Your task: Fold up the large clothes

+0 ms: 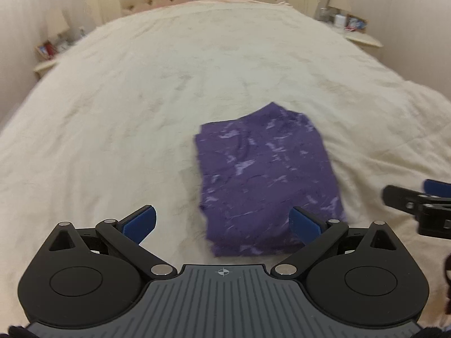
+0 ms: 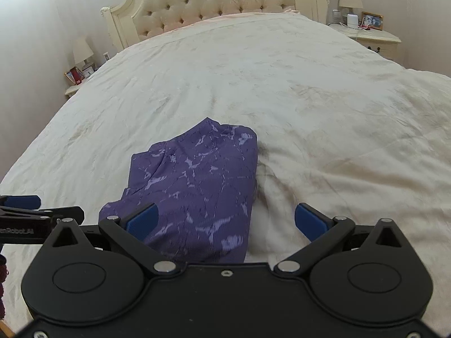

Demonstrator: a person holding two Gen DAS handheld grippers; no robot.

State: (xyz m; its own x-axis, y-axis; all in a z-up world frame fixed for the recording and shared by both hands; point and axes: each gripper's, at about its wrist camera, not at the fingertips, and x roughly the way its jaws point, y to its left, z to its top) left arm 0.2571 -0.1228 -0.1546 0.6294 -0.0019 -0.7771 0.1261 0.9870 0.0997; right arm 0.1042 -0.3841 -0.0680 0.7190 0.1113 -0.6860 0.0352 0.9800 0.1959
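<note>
A purple garment with pale marbled marks (image 1: 265,177) lies folded into a compact rectangle on the cream bedspread (image 1: 141,107). It also shows in the right wrist view (image 2: 197,191). My left gripper (image 1: 222,224) is open and empty, hovering just short of the garment's near edge. My right gripper (image 2: 227,221) is open and empty above the garment's near right corner. The right gripper shows at the right edge of the left wrist view (image 1: 422,205). The left gripper shows at the left edge of the right wrist view (image 2: 33,214).
A tufted cream headboard (image 2: 214,2) stands at the far end of the bed. Nightstands with a lamp and small items flank it on the left (image 2: 79,70) and on the right (image 2: 366,33). The bedspread (image 2: 310,98) stretches wide around the garment.
</note>
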